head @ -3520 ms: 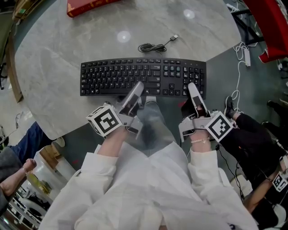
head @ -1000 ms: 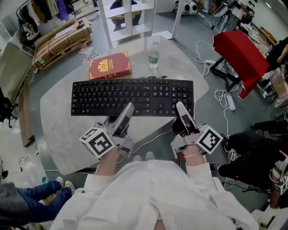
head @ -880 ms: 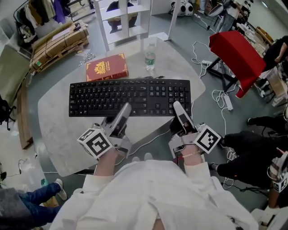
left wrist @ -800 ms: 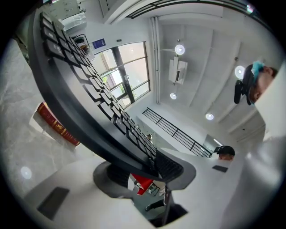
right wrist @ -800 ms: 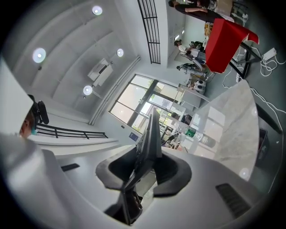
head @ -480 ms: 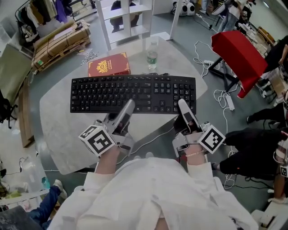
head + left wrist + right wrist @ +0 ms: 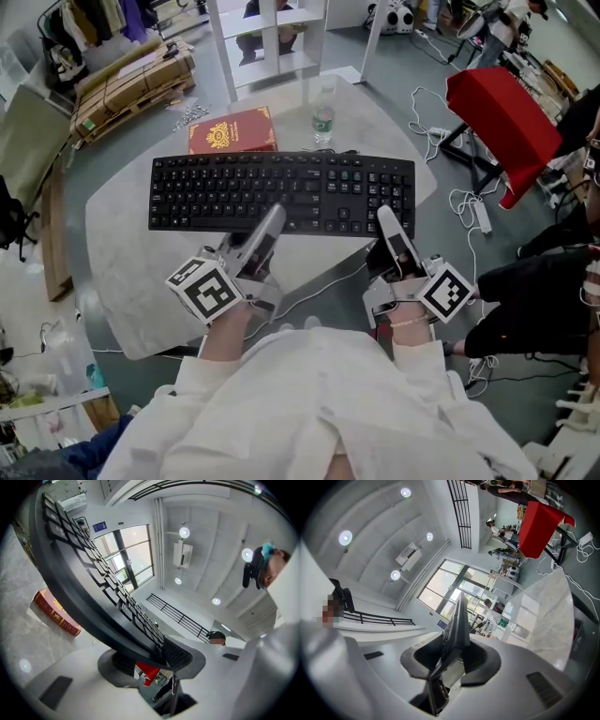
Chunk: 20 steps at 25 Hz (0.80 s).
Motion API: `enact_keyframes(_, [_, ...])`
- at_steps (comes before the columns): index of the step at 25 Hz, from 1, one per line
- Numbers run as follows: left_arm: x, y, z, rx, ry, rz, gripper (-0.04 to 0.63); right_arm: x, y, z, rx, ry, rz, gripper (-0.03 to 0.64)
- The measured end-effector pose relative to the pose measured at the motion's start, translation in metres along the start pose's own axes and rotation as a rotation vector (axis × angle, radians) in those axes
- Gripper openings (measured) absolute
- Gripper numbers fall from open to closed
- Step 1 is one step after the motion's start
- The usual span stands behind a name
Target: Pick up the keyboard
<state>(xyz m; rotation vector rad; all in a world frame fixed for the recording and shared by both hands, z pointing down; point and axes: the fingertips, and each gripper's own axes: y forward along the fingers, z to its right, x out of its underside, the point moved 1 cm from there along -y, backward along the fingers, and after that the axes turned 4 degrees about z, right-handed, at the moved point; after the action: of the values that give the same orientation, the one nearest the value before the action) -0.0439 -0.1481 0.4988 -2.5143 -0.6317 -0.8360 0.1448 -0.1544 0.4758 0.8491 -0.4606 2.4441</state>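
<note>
Left gripper: jaws part-way closed, pads clamped on the near long edge of the keyboard, a little left of its middle. Its marker cube sits just behind the jaws, with a white sleeve behind that. Left gripper view: the black keyboard runs out slantwise from between the two pads, its edge pinched.

Right gripper: jaws narrowly apart, gripping the same near edge towards the keyboard's right end. Right gripper view: the keyboard is seen edge-on, a thin black slab standing between the pads.

Keyboard: spans ahead of both grippers, roughly level, keys up. It is held clear of the table, which lies below both grippers.

Beyond the keyboard's far edge:
- A book, red with a gold crest, lies flat on the table ahead of the left gripper.
- A bottle stands upright ahead of the gap between the two grippers, just right of the book.

Farther out:
- A white shelf stands on the floor past the table.
- Cardboard is stacked far ahead and left of the left gripper.
- A red chair is off to the right of the right gripper, with white cables on the floor near it.
</note>
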Motion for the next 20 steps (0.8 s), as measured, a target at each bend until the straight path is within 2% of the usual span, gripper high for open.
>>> enact_keyframes(20, [0.008, 0.004, -0.003, 0.002, -0.014, -0.007, 0.163, -0.001, -0.004, 0.007, 0.014, -0.004, 0.001, 0.107])
